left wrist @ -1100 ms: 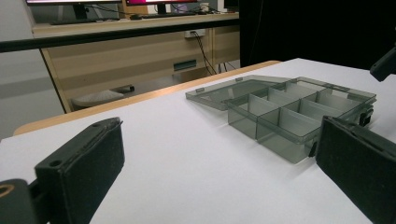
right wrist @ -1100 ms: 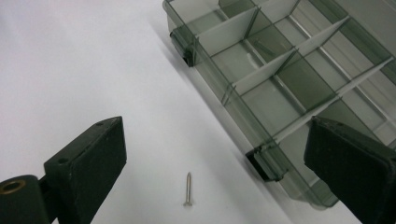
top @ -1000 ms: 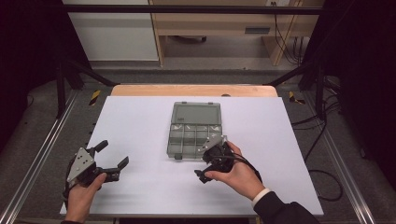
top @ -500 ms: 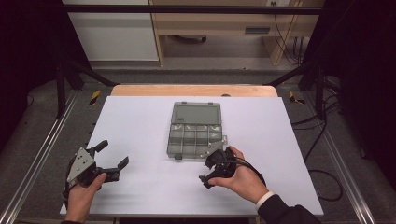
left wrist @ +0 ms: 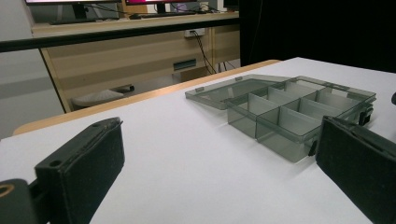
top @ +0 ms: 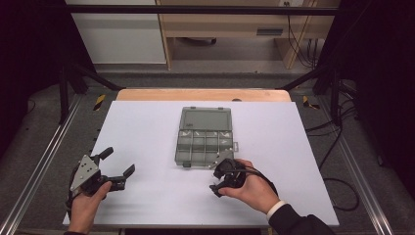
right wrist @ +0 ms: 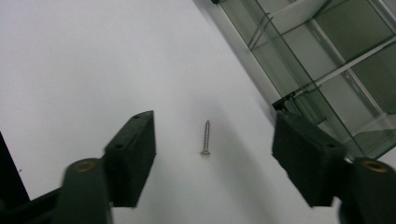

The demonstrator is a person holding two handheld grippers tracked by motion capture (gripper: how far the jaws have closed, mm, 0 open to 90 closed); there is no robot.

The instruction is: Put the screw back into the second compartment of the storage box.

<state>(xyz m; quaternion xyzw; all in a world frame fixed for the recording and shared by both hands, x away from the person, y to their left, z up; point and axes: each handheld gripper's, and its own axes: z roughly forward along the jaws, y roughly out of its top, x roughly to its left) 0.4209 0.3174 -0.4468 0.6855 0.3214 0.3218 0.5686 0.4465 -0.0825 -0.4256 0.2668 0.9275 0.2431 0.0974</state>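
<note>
Fingers of right gripper spread wide over screw, nothing held.
Screw lies on desk beside open organizer box; pick-up and placing remain. Left gripper wide open, empty.

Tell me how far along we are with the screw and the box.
Done: the box lies open on the table, lid flat, its compartments looking empty. In hand: the right gripper hangs open over the screw, which lies on the table beside the box, ungrasped. Left: closing on the screw and, likely, dropping it into a compartment. The left gripper is open, off to the side.
</note>
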